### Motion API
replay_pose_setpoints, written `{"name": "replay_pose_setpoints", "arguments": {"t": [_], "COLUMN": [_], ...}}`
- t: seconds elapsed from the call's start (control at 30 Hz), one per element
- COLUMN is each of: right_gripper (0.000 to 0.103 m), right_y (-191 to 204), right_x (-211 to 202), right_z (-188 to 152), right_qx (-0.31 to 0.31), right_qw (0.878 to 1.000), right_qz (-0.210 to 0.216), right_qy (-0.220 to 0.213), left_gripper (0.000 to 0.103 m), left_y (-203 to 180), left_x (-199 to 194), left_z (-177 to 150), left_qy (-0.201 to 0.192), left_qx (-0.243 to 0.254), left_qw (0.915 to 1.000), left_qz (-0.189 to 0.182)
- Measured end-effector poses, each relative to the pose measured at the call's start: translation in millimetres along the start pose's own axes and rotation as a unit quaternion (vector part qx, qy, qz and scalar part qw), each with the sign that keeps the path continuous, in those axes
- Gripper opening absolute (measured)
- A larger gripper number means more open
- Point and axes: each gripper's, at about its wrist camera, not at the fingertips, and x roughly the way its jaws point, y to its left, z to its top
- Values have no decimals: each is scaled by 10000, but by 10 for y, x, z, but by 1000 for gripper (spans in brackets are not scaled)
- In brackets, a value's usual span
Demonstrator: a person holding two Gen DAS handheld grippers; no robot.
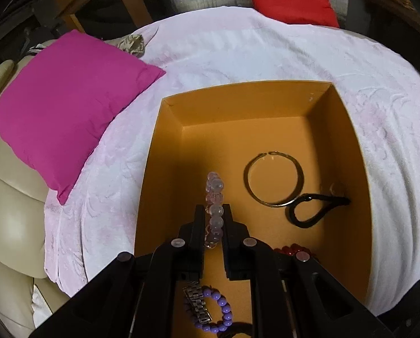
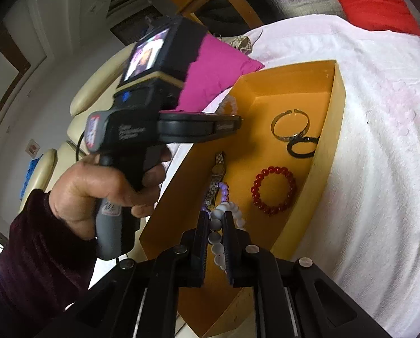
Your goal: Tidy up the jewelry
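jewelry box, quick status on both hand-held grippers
Left hand-held gripper shut on pink bead bracelet. Right hand-held gripper shut on white bead bracelet. Both over orange box. Nothing blocking.

Left wrist view: looks steeply down along its own fingers into the open orange cardboard box (image 1: 317, 104), close above the box floor, with the pale pink blanket (image 1: 238, 45) and magenta square cushion (image 1: 66, 104) beyond. Right wrist view: looks obliquely down from the box's near corner, close to its rim (image 2: 338, 107). Shared: box interior, gold open bangle (image 1: 273, 178) (image 2: 290, 125), blanket, cushion (image 2: 218, 70).
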Motion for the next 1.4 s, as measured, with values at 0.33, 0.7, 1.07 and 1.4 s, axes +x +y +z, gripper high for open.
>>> {"name": "replay_pose_setpoints", "arguments": {"t": [0.33,0.7,1.07,1.4], "right_gripper": [55,60,66,68], "right_y": [-50,-136,-259,-128], "right_x": [-385,-1045,-1580,-1671], "right_z": [9,33,144,121], "right_qx": [120,147,467,258], "right_qw": [9982,9911,9812,9825], "right_qz": [41,111,-30,-258], "right_qy": [-584,-1316,-1874,-1829], "left_gripper": [43,64,68,69], "left_y": [80,-173,-465,-415], "left_x": [-527,-1305,-1625,-1679], "left_z": [23,-39,-314,-596], "left_qy": [-459,-957,-1025,-1113], "left_qx": [-209,-608,-762,-991], "left_qw": [9983,9911,9895,9881], "left_qz": [299,697,677,385]}}
